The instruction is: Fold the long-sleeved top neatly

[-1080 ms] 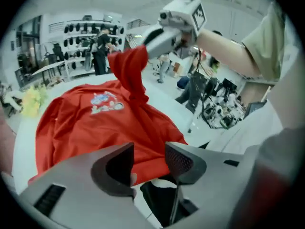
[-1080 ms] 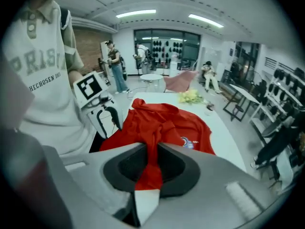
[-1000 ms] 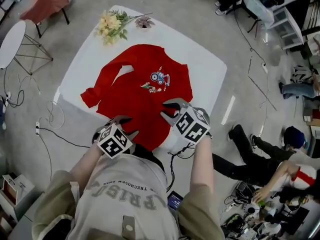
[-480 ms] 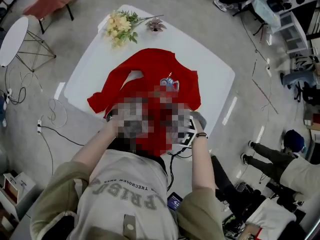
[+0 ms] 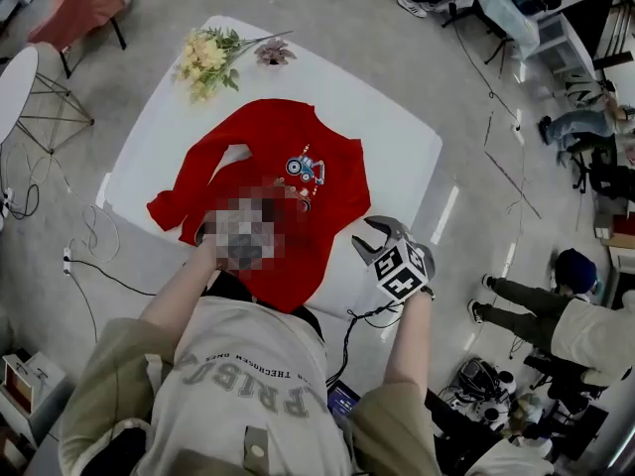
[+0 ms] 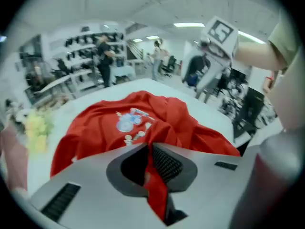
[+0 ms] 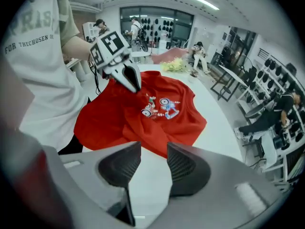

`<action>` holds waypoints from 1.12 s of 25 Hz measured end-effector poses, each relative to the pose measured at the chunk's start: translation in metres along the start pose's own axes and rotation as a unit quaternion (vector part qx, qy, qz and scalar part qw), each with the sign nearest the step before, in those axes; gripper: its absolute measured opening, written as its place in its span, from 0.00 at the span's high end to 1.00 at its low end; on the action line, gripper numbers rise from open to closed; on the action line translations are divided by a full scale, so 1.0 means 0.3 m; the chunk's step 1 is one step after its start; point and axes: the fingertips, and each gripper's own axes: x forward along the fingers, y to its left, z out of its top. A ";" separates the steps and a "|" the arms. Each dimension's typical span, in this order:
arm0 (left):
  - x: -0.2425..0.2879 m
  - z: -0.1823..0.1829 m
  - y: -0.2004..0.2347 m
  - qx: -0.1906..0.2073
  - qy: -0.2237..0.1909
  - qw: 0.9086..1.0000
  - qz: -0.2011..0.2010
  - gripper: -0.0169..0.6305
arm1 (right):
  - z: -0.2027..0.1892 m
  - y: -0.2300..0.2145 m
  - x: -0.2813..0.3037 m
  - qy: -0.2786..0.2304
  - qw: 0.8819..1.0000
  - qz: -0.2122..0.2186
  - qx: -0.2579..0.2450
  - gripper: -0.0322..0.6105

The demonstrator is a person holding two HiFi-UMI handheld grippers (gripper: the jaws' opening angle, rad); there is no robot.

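The red long-sleeved top (image 5: 268,157) lies front up on the white table (image 5: 402,137), with a cartoon print (image 5: 303,170) on its chest. In the left gripper view my left gripper (image 6: 151,163) is closing, and its pads pinch a bunched fold of the top (image 6: 157,185) near the hem. In the head view a blurred patch covers it. My right gripper (image 5: 369,244) hangs over bare table just right of the hem. Its jaws are opening, with nothing between them (image 7: 153,149). The right gripper view also shows the left gripper (image 7: 131,82) on the fabric.
A bunch of yellow flowers (image 5: 206,56) and a small dried flower (image 5: 270,52) lie at the table's far corner. A chair with pink cloth (image 5: 74,3) and a round side table (image 5: 15,87) stand at the left. Cables (image 5: 89,251) trail on the floor. People (image 5: 556,310) sit at the right.
My right gripper has left the top's lower right part and moved right, off the fabric. My left gripper has moved from the near table edge onto the garment.
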 end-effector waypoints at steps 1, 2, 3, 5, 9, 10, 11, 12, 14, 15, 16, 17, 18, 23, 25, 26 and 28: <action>-0.041 0.008 0.051 -0.039 -0.031 0.998 0.050 0.92 | -0.034 -0.010 0.009 0.002 1.000 0.001 0.010 0.71; -0.087 0.007 0.101 -0.079 -0.057 0.990 0.098 0.94 | -0.062 -0.015 0.019 0.001 1.000 0.004 0.019 0.71; -0.131 -0.005 0.147 -0.117 -0.074 0.980 0.140 0.95 | -0.082 -0.019 0.028 -0.002 1.000 0.010 0.029 0.71; -0.198 -0.054 0.221 -0.177 -0.079 0.960 0.203 0.95 | -0.105 -0.030 0.053 -0.009 0.999 0.018 0.043 0.71; -0.263 -0.146 0.266 -0.202 -0.046 0.943 0.262 0.95 | -0.150 -0.088 0.108 0.010 1.000 0.003 0.007 0.70; -0.268 -0.135 0.252 -0.178 -0.044 0.949 0.257 0.95 | -0.158 -0.105 0.117 0.015 1.000 0.002 -0.009 0.70; -0.259 -0.113 0.227 -0.145 -0.041 0.959 0.241 0.95 | -0.160 -0.120 0.123 0.017 1.000 0.006 -0.024 0.70; -0.236 -0.088 0.192 -0.111 -0.034 0.970 0.213 0.93 | -0.158 -0.130 0.131 0.019 0.999 0.012 -0.040 0.70; -0.173 -0.045 0.111 -0.058 -0.005 0.987 0.149 0.67 | -0.154 -0.139 0.159 0.028 0.996 0.029 -0.078 0.70; -0.148 -0.027 0.079 -0.040 0.008 0.991 0.127 0.62 | -0.154 -0.140 0.181 0.036 0.994 0.038 -0.100 0.71; -0.132 -0.010 0.055 -0.027 0.016 0.993 0.116 0.60 | -0.153 -0.142 0.205 0.046 0.991 0.046 -0.121 0.70; -0.122 0.004 0.038 -0.019 0.019 0.994 0.110 0.60 | -0.152 -0.143 0.229 0.055 0.987 0.055 -0.137 0.70; -0.115 0.014 0.023 -0.012 0.022 0.994 0.105 0.59 | -0.151 -0.145 0.247 0.062 0.985 0.067 -0.148 0.71; -0.094 0.003 -0.048 0.026 0.054 0.994 0.088 0.56 | -0.026 -0.207 0.157 -0.004 0.988 0.109 -0.112 0.94; -0.100 -0.009 -0.059 0.023 0.060 0.994 0.090 0.55 | 0.053 -0.281 0.116 -0.038 0.989 0.097 -0.106 0.94; -0.103 -0.015 -0.060 0.015 0.060 0.994 0.091 0.55 | 0.085 -0.321 0.113 -0.042 0.989 0.088 -0.109 0.94; -0.107 -0.030 -0.057 -0.003 0.059 0.994 0.094 0.55 | 0.125 -0.391 0.149 -0.026 0.990 0.072 -0.118 0.94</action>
